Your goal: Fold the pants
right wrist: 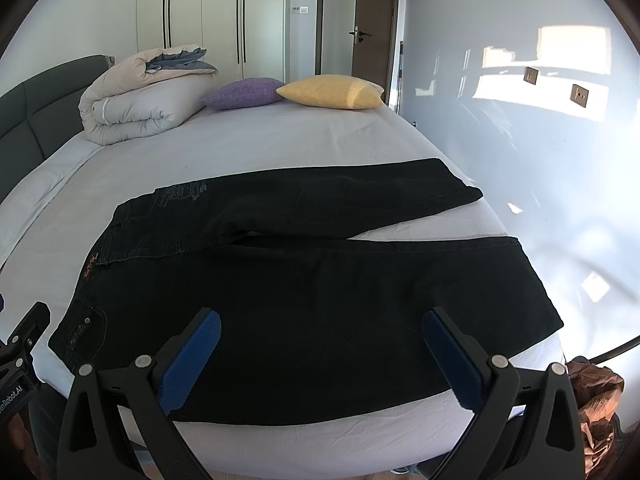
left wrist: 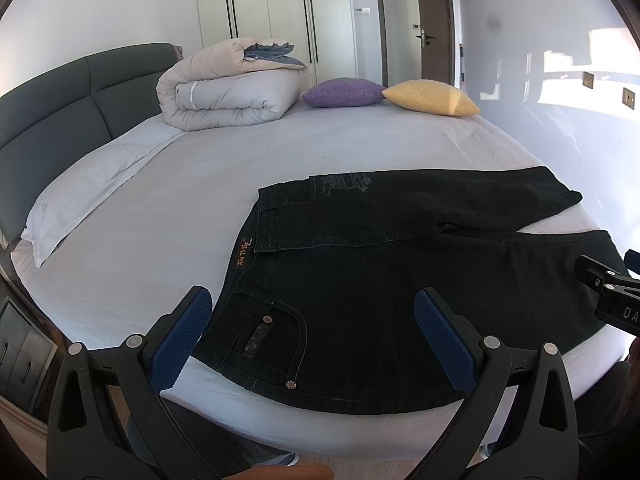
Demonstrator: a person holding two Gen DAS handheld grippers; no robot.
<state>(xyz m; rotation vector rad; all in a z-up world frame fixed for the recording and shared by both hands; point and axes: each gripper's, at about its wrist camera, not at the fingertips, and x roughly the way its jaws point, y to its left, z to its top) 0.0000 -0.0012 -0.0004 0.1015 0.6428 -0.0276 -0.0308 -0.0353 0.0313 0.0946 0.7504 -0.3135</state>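
Observation:
Black jeans (left wrist: pixel 360 300) lie flat on the bed near its front edge, waistband to the left, the two legs spread apart to the right. They also show in the right wrist view (right wrist: pixel 300 300). My left gripper (left wrist: pixel 312 300) is open and empty, hovering above the waist and pocket end. My right gripper (right wrist: pixel 320 320) is open and empty, hovering above the near leg. The right gripper's body shows at the right edge of the left wrist view (left wrist: pixel 608 284).
The bed sheet (left wrist: pixel 168 216) is pale grey. A rolled duvet (left wrist: pixel 228 84), a purple cushion (left wrist: pixel 344 92) and a yellow cushion (left wrist: pixel 432 98) lie at the far end. A dark headboard (left wrist: pixel 52 128) is on the left, a wall on the right.

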